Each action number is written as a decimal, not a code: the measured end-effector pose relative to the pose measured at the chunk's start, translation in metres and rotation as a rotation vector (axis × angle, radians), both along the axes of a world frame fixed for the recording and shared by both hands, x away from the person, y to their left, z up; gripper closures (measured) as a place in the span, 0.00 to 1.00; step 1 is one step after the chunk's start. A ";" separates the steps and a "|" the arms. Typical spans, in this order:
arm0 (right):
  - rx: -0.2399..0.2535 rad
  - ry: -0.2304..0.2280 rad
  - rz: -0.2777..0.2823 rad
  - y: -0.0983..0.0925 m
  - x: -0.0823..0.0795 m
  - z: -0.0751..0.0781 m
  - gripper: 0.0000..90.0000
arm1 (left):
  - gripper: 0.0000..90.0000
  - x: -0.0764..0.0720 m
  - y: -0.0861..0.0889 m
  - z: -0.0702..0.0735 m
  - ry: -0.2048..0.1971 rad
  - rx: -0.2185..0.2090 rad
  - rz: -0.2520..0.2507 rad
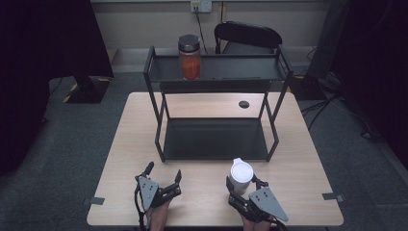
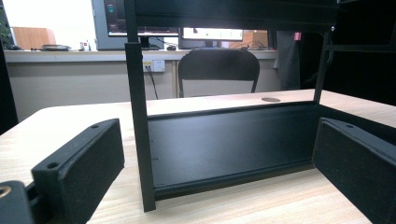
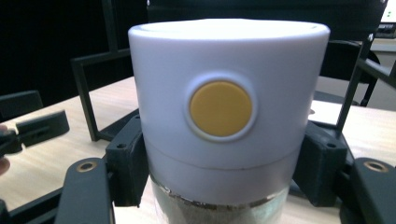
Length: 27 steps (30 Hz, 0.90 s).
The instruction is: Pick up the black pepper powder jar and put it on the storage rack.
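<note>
**A:** White plastic lid, yellow round button, glass body: that white-lidded canister (image 3: pixel 229 107) is pinched by the right gripper (image 1: pixel 244 185) just under the lid, probably so it stays upright near the table's front edge.

**B:** Yep. Left gripper (image 1: pixel 163 174) sits spread and empty. Beyond, black two-tier metal rack (image 1: pixel 216 139) has room beside the orange-filled glass jar (image 1: pixel 189 57) up top.

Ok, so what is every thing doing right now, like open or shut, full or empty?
White-lidded jar: lid on, upright, clamped between the jaws of the right gripper.
Right gripper: shut on the jar.
Left gripper: open, nothing between its jaws, resting near the table edge.
Glass jar of orange stuff: lid on, upright, nearly full, on the top shelf.
Black two-tier rack: bottom shelf bare.
Chair: nobody sitting.
</note>
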State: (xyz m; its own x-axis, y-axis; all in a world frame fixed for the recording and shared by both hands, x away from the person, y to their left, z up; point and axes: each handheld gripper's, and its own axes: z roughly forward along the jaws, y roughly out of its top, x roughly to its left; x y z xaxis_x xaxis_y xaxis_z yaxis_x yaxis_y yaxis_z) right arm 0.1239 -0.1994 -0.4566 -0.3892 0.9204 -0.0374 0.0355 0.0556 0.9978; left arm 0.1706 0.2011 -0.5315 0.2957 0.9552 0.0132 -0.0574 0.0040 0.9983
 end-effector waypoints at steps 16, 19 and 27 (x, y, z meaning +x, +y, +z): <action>-0.005 -0.046 0.036 -0.003 0.021 0.036 0.33 | 0.02 0.000 0.000 0.000 0.000 0.000 0.000; -0.001 -0.051 0.046 -0.003 0.026 0.044 0.33 | 0.02 0.000 0.000 0.000 0.000 0.000 0.000; -0.007 -0.068 0.059 -0.002 0.037 0.063 0.33 | 0.02 0.000 0.000 0.000 0.000 0.001 0.000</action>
